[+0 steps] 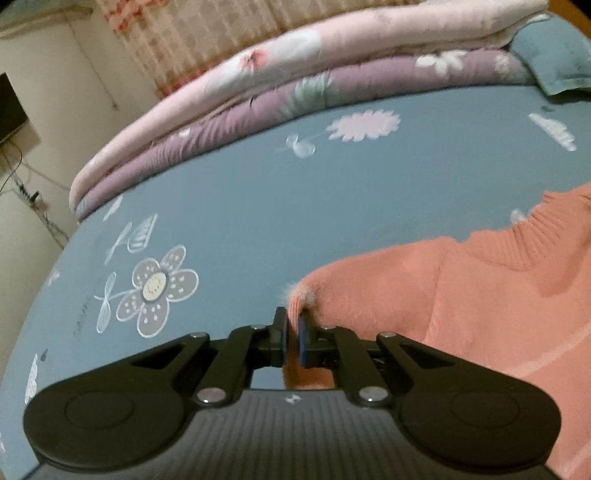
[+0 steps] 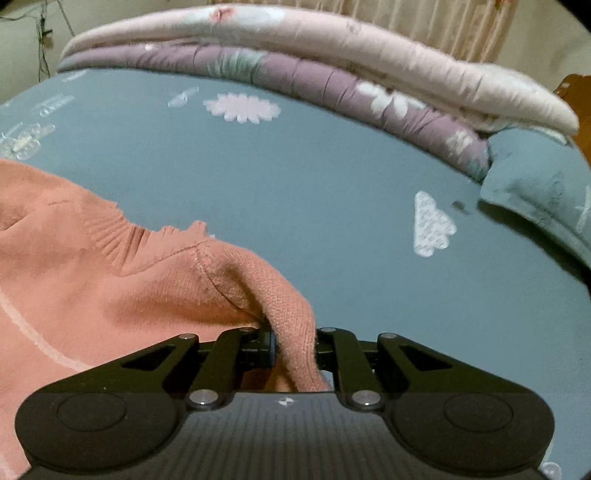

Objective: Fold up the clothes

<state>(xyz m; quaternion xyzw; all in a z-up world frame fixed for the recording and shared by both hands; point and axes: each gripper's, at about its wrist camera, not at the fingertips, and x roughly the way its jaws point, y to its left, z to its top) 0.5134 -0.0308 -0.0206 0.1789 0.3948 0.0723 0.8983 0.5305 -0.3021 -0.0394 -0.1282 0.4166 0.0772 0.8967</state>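
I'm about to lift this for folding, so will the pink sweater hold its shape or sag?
Likely sag: the pink sweater already drapes limply around the right gripper. Its fuzzy knit probably grips rather than slips in the left gripper.

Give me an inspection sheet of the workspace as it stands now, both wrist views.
Surface: blue bedsheet with a flower print, flat.
Job's things: orange sweater spread on the sheet, collar away from the cameras.
Clutter: folded pink quilt stacked on purple quilt at the far edge; blue pillow beside them.
Grippers: left gripper shut on a sweater edge; right gripper shut on a bunched sweater fold.
Cables: wires along the wall, off the bed.
Surroundings: curtain, dark screen.
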